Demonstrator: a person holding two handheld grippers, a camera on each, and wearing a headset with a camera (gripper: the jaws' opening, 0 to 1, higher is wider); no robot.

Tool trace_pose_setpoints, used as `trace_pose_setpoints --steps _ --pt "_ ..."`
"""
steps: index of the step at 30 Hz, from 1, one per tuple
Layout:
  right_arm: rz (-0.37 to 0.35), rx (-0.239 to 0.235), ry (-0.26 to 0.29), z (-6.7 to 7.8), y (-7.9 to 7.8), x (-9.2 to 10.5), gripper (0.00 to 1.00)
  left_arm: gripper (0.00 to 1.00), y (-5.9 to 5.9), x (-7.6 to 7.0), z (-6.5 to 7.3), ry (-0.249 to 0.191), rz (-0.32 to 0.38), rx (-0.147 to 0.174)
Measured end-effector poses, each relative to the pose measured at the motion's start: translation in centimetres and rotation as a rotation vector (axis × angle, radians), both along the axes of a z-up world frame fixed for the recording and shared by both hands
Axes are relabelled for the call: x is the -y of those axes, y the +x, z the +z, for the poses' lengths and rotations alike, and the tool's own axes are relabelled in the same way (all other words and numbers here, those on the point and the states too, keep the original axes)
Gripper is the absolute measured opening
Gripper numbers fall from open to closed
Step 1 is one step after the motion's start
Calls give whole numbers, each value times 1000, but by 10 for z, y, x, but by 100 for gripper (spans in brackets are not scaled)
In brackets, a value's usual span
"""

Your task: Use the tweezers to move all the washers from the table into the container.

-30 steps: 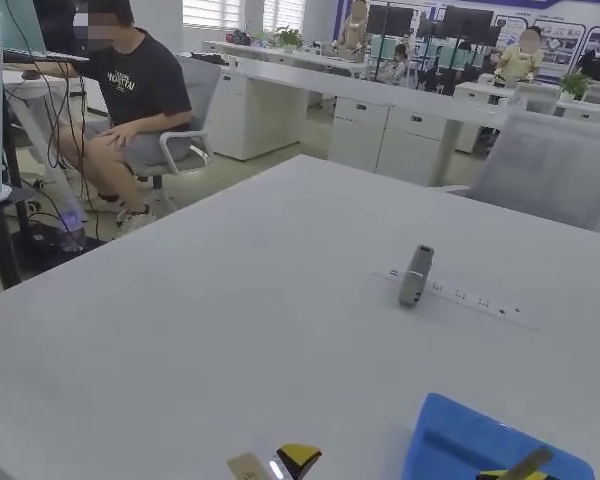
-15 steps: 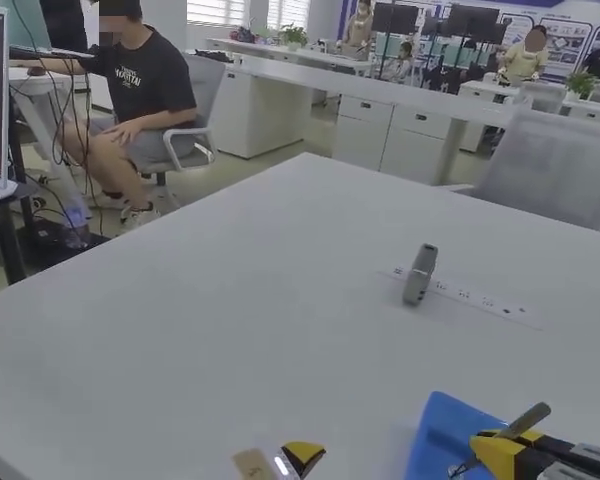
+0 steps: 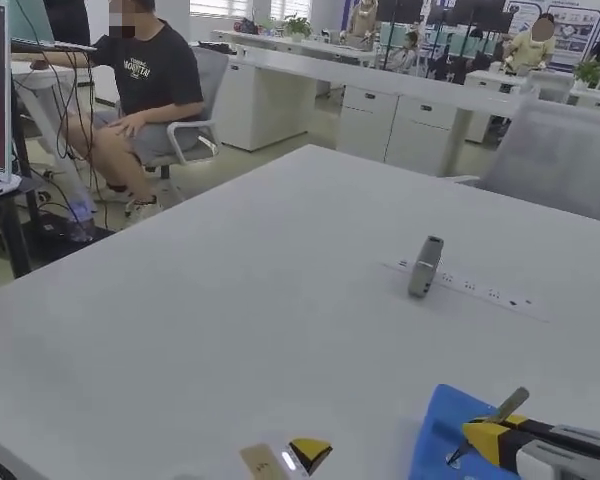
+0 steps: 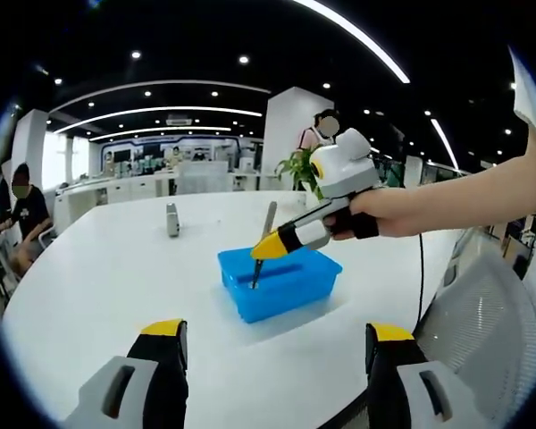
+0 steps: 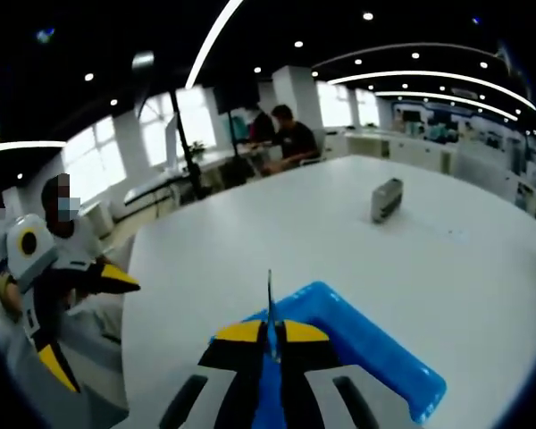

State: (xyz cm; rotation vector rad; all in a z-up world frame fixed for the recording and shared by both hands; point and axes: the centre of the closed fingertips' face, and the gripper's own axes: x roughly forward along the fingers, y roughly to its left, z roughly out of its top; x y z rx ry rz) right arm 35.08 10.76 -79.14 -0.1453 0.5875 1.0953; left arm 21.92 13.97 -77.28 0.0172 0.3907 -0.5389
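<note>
over rectangular blue container (image 4: 284,290), metal tweezers (image 4: 269,219)

Head view faces across table (image 3: 230,300); gripper views share container (image 4: 281,295).

This is an open-plan office. Long white desks (image 3: 400,85) run in rows, with drawer cabinets (image 3: 370,125) under them and swivel chairs (image 3: 195,135) alongside. A person (image 3: 145,75) sits in one chair, and others sit further back. Monitors (image 3: 470,12) and potted plants (image 3: 298,25) stand on the far desks. A power strip (image 3: 475,292) is set into the near table (image 3: 230,300). Recessed spots (image 4: 188,61) and light strips (image 4: 357,36) line the dark ceiling.
</note>
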Motion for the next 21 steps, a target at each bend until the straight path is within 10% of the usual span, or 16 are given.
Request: trace_pose_setpoints --steps 21 --pt "43 -8 -66 -14 -6 3 4 62 1 0 17 -91 -25 -28"
